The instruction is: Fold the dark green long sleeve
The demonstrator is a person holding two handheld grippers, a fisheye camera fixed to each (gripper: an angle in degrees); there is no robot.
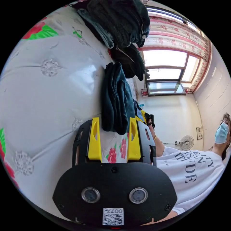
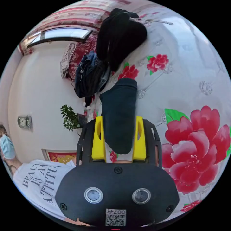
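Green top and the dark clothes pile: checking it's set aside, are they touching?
Cannot tell. In the right gripper view the green top ends close to the pile, but no plain gap or contact shows.

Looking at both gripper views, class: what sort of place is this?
Probably a bedroom at home: a floral bed cover with heaped clothes, a curtained window, and a potted plant.

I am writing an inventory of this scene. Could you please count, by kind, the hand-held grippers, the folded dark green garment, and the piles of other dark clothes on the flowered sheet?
Hand-held grippers with yellow jaws: 2
Folded dark green long-sleeve garment: 1
Piles of other dark clothes: 2
Total: 5
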